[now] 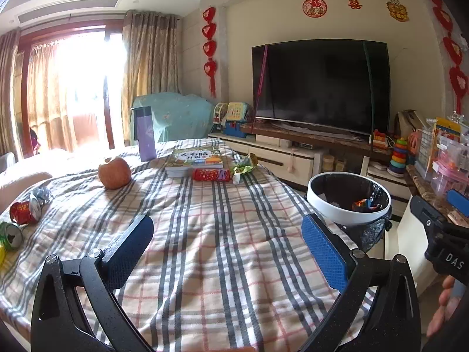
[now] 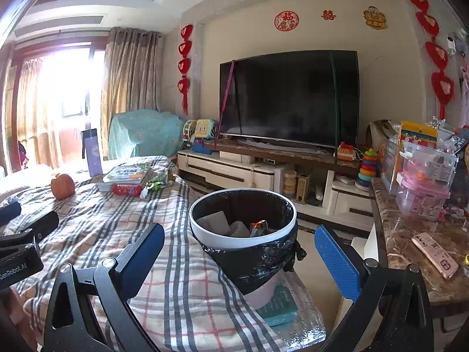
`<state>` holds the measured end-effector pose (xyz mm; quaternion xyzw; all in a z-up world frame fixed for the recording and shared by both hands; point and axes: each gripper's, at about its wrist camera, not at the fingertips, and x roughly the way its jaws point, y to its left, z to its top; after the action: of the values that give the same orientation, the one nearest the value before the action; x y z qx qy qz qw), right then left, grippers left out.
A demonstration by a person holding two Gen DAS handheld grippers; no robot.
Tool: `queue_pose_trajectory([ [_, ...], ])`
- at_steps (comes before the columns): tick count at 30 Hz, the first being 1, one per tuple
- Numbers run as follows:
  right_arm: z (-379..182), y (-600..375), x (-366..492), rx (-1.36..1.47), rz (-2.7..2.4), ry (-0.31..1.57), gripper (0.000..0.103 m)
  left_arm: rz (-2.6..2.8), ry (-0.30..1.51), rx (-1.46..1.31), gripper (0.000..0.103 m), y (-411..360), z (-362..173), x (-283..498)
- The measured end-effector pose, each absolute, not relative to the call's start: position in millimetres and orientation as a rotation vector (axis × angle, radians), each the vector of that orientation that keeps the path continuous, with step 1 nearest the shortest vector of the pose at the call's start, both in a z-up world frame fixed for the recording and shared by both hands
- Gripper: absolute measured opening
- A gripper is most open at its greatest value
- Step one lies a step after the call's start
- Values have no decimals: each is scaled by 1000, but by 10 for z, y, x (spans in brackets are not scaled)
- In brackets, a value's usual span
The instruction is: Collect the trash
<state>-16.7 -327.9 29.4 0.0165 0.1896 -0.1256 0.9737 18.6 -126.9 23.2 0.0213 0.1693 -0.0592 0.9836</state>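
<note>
Grippers both wide open, nothing between the blue pads. Left gripper [image 1: 227, 249] hovers low at the bottom of its frame over the plaid cloth [image 1: 205, 234]. Trash sits at the far left edge there: a crushed red can [image 1: 22, 211], a bit of foil [image 1: 41, 195] touching it, and a green can [image 1: 10, 234] just below. Up in the middle of the frame, a green wrapper [image 1: 244, 165] lies beside a red packet [image 1: 211, 175] and a stack of books [image 1: 195, 161]; an apple [image 1: 114, 172] and a purple bottle [image 1: 145, 133] stand to their left. Right gripper [image 2: 239, 259] frames the black-lined bin [image 2: 243, 234], centre of its view, with scraps and a shiny wrapper [image 2: 259, 227] inside. A pink phone [image 2: 435, 255] rests on the marble counter [image 2: 410, 243] at right.
</note>
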Motion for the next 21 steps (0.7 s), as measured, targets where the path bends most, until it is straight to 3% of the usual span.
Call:
queue_pose_trajectory([
  [21,275,-3265,-182,59,-241,376,103,-101,326,48,103,-1245,203,152],
])
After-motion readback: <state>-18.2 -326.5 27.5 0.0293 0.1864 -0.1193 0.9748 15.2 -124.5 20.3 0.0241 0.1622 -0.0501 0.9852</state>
